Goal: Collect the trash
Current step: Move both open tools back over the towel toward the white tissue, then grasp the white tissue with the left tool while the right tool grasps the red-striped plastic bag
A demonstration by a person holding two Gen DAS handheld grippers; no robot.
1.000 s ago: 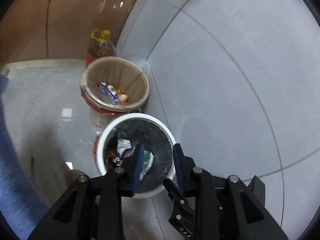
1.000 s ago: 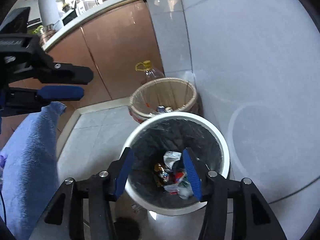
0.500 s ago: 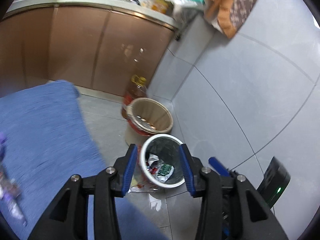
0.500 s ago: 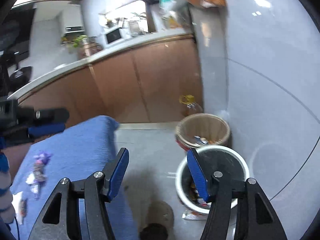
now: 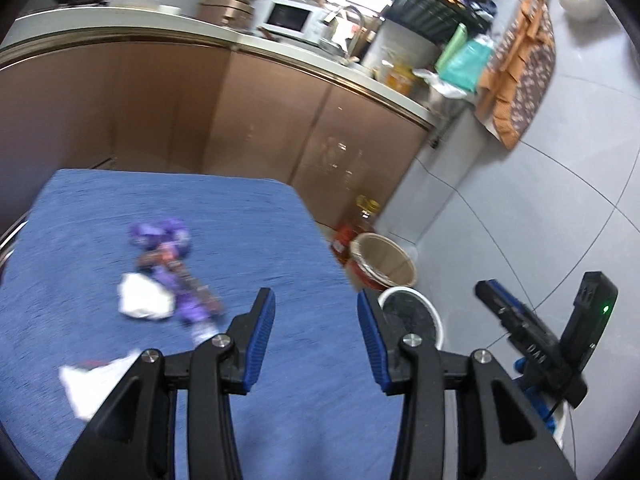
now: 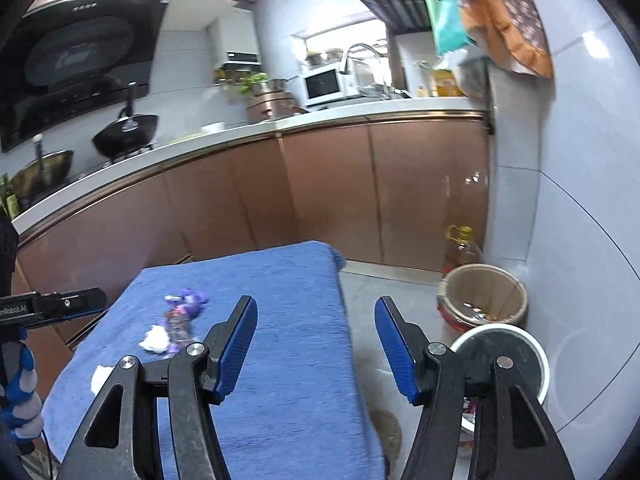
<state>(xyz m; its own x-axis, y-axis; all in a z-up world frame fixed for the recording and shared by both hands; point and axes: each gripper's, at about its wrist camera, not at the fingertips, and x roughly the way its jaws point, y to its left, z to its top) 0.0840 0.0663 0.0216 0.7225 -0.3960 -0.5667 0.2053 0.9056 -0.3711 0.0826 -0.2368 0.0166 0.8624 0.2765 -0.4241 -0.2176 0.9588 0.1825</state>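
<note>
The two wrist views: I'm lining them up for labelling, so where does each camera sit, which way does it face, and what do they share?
Left wrist: sits on the left gripper, faces down over the blue-covered table and its wrappers; own open fingers show, right gripper at the right edge.
Right wrist: sits on the right gripper, faces the brown cabinets across the table; own open fingers show, left gripper at left.
Shared: table, wrappers, white bin, tan bin.
</note>
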